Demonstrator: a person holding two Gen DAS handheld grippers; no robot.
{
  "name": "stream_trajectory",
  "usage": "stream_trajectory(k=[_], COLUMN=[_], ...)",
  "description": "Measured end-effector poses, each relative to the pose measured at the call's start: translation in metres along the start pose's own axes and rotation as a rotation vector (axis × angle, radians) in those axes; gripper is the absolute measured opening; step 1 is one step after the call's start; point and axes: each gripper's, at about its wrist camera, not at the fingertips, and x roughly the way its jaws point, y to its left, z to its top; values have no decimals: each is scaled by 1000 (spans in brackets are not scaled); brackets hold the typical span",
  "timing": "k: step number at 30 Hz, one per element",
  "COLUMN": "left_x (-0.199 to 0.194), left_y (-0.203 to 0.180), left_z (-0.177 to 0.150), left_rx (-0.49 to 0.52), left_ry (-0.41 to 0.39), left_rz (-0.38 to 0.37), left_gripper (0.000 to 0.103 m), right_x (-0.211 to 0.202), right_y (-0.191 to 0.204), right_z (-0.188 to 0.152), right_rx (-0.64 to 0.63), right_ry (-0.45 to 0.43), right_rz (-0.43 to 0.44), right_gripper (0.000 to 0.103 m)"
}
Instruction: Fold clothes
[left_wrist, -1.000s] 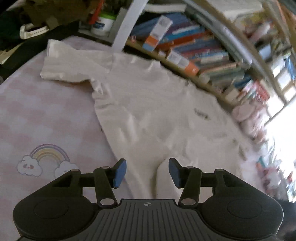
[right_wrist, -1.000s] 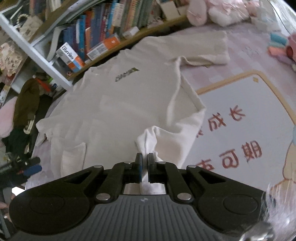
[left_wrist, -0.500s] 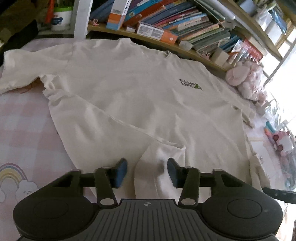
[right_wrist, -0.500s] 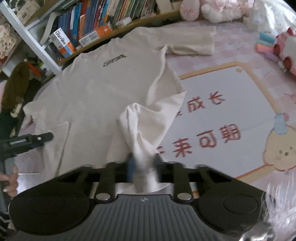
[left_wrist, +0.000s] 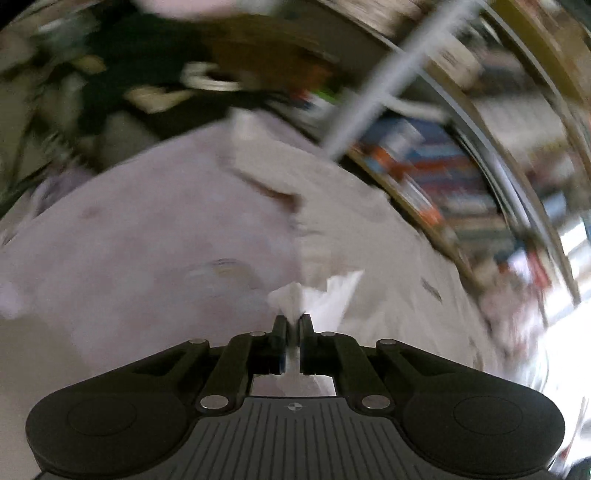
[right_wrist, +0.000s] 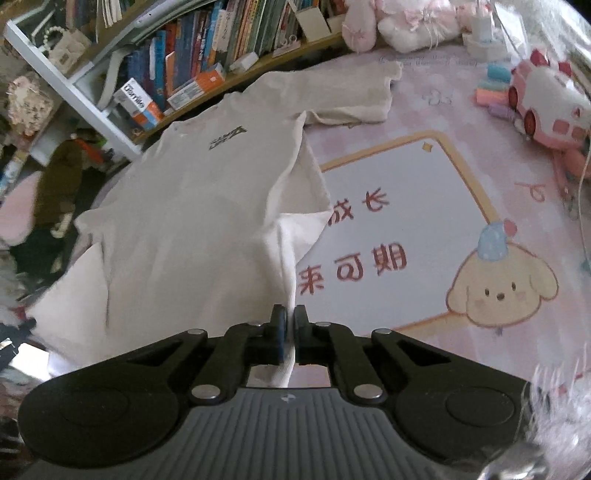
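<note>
While clamped: both tools on shirt (right_wrist: 192, 206).

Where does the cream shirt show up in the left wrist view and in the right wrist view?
Left wrist: cream shirt, blurred, centre to right, corner pinched in the left claw.
Right wrist: shirt centre-left, hem in the right claw.
Shared landmark: bookshelf behind the shirt.

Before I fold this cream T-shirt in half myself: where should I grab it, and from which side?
Probably by the bottom hem corners, coming from the hem end, opposite the collar. The T-shirt lies chest-up with its collar toward the bookshelf. The left gripper and right gripper are each shut on cloth at that near edge.
</note>
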Motion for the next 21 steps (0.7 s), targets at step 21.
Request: stream_trajectory(k=[21], left_x=[-63], left_y=[50], left_z=[-48], left_rx=[-231], left_ry=[-169], left_rz=[236], left_gripper=[8], right_x=[-19], right_y=[-21], right_z=[-11], right_rx=[-82], right_ry=[63], right_rz=[52], right_gripper=[6])
